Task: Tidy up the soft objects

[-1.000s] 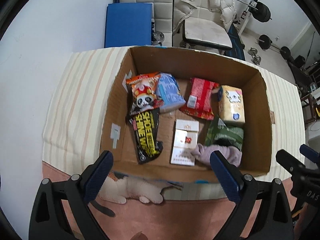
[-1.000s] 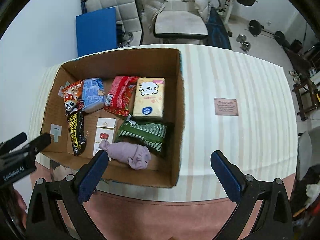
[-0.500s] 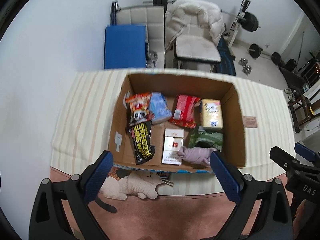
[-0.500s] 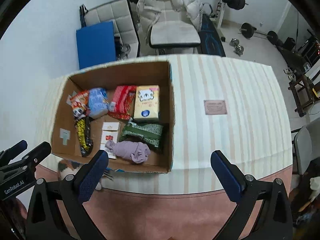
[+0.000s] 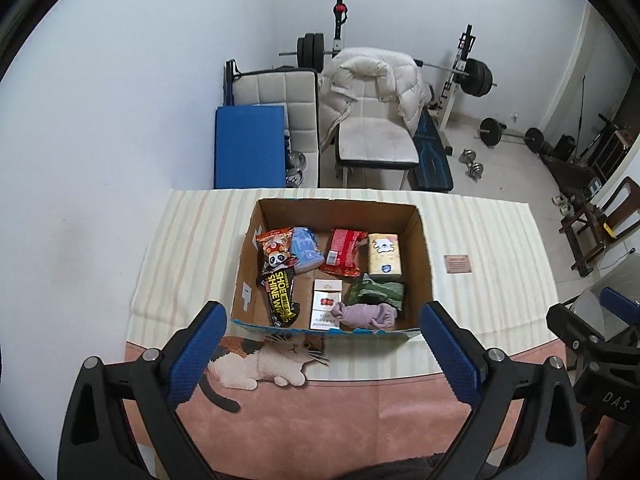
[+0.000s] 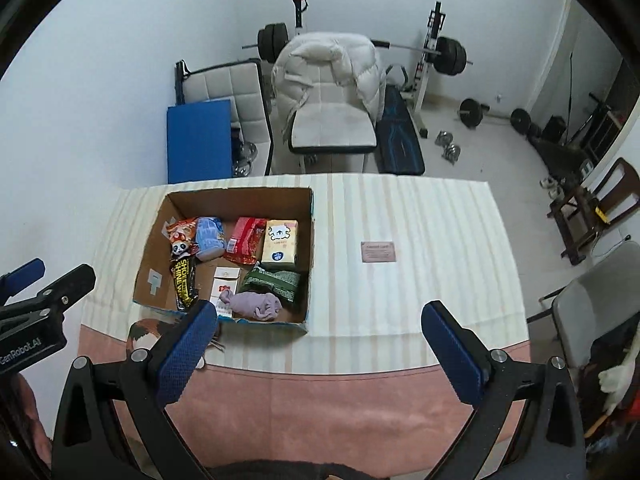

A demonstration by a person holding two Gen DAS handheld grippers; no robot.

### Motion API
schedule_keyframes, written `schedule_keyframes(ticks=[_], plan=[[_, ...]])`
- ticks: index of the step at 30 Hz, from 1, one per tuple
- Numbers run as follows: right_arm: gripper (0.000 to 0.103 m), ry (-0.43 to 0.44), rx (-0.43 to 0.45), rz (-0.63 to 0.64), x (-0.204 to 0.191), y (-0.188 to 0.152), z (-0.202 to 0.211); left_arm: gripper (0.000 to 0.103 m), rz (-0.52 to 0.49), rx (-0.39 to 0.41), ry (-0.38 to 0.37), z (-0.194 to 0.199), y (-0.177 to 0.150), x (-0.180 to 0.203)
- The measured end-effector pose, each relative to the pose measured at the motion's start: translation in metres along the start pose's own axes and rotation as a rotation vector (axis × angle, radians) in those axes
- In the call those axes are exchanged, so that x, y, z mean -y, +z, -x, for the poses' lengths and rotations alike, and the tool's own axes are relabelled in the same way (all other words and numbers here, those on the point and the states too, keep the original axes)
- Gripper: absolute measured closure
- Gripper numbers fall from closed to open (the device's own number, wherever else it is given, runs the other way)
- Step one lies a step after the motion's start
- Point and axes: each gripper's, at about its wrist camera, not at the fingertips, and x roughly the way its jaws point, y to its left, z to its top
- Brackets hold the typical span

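Cardboard box [image 5: 423,256] sits on the striped tablecloth [image 5: 192,240] at about 12 o'clock from the left gripper [image 5: 320,344], and both tools hang high above the table edge, well apart from everything. From the left inside the box: panda snack bag [image 5: 277,249], black shoe-shine pouch [image 5: 282,298], blue pack [image 5: 306,249], red packet [image 5: 344,251], white carton [image 5: 326,308], yellow tissue pack [image 5: 384,258], green pouch [image 5: 378,291] and, at the near wall, the lilac cloth [image 5: 366,315]. Left gripper's fingers are spread wide and hold nothing; right gripper [image 6: 318,346] is the same — wide and empty, the box at its 11 o'clock. The table outside the box shows only a small card [image 6: 379,252], so I judge the sorting is nearly finished. If one more item comes, go down straight over the free space, not over the box walls.
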Motion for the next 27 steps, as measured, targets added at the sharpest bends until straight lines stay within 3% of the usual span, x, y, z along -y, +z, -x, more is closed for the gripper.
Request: schedule_keyframes(ticks=[9,27], plan=[[0.0,0.005,0.022,0.036,0.001,-0.009,0.042,0.004,-0.024,0.029,-0.015,0.03,-0.007,0.013],[0.0,-0.027,0.068,0.045,0.011,-0.011,0.067,0.004,-0.009,0.054,-0.027,0.046,-0.016,0.015]])
